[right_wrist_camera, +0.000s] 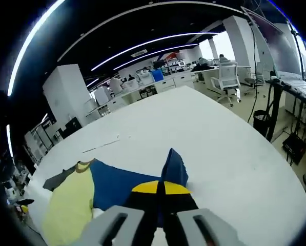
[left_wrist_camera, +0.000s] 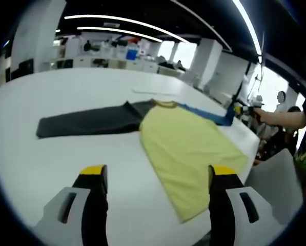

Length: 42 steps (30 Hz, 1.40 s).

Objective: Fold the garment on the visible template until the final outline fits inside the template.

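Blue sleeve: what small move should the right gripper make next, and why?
Probably carry the blue sleeve over the yellow body: the right gripper is shut on its end, and the shirt lies spread flat on the table.

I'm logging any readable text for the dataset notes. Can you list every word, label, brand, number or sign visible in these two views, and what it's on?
None can be read.
The garment, yellow with a grey sleeve and a blue sleeve, shows no print or label.
The white table carries no readable marking.
Items on the far shelves are too small and blurred to read.
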Tool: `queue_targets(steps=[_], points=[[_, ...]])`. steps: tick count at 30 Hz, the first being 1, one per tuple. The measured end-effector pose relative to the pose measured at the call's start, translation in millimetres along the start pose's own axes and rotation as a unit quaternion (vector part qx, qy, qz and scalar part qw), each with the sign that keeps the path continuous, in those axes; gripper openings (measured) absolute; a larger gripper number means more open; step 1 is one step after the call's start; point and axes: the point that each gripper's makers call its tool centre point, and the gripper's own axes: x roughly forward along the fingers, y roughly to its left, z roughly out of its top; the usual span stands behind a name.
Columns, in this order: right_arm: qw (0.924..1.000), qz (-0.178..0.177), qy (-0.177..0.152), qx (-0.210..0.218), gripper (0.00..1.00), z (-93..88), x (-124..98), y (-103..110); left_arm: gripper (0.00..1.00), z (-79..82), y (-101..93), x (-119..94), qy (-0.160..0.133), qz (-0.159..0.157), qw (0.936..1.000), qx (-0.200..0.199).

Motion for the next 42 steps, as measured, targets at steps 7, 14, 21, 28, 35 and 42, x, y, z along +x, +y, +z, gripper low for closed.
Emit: queue_targets(steps=[7, 14, 21, 28, 35, 42], points=[[0.9972, 0.074, -0.013, -0.005, 0.0, 21.3, 22, 71, 0.76, 1.2, 9.4, -10, -0.016, 0.013, 0.9998, -0.007], [0.9901, 0.139, -0.012, -0.017, 0.0, 32.6, 45, 130, 0.75, 1.5, 13.7, -20, -0.033, 0.025, 0.9991, -0.013], [0.9798, 0.197, -0.002, -0.033, 0.0, 34.4, 63, 191, 0.74, 0.0, 17.1, -26, -0.042, 0.032, 0.9984, -0.022], [0.9674, 0.248, 0.012, -0.051, 0.0, 23.3, 76, 252, 0.73, 1.0, 17.7, -27, -0.047, 0.031, 0.9981, -0.025], [0.9557, 0.284, 0.033, -0.07, 0.0, 5.3, 93, 303, 0.73, -1.9, 19.4, -28, -0.045, 0.031, 0.998, -0.03], [0.948, 0.305, 0.056, -0.073, 0.0, -23.3, 109, 338, 0.72, -4.0, 22.1, -29, -0.043, 0.033, 0.998, -0.033]])
